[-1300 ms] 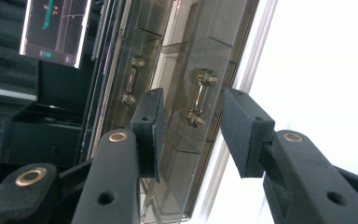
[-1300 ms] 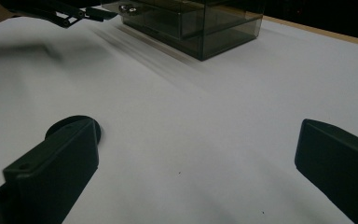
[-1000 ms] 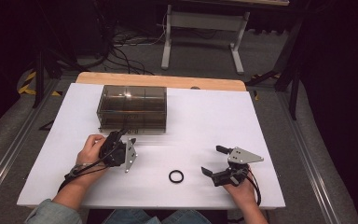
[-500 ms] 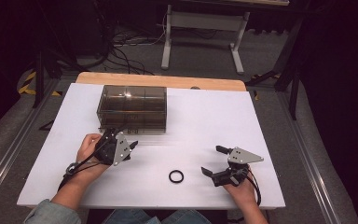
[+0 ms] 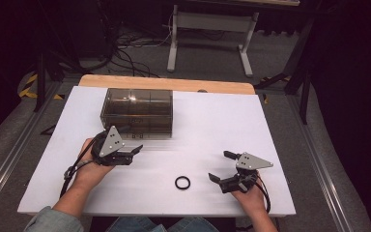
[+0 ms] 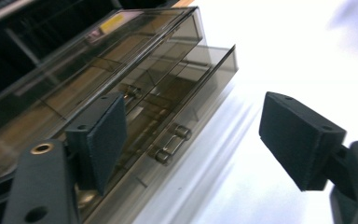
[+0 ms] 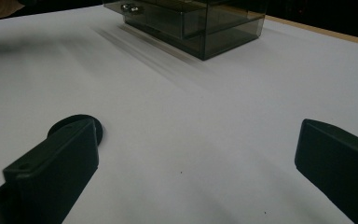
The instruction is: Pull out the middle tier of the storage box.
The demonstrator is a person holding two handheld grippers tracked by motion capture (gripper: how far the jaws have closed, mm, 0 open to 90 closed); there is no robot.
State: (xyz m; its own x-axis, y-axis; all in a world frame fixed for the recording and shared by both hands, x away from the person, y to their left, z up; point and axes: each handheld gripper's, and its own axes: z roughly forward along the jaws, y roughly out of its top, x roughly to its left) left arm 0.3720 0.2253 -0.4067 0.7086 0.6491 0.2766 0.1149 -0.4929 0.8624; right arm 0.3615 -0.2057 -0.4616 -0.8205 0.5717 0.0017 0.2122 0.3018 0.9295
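Drawer (image 6: 186,88) of the smoked clear drawer box (image 5: 136,112), pulled a short way out toward the near side, small metal handle (image 6: 170,144) on its front left free. Stands with the box at the far left of the white table (image 5: 270,125).

Just near of it, left gripper (image 5: 133,155): released, jaws just been opening, nothing between them, handle ahead of the pads and apart from them.

Farther out, black ring (image 5: 182,182) flat on the table, near side, a little right of centre, well apart from the box. Just right of the ring, right gripper (image 5: 218,166): spread wide, empty, low over the table, pointing left.

Judged step: drawer opened and let go, ring not yet picked up. Next move, likely: right jaws down over the ring, one pad on each side of its thin rim, a firm pinch, then a carry far and left to the drawer. May call for a wider pull first, the gap looking small.
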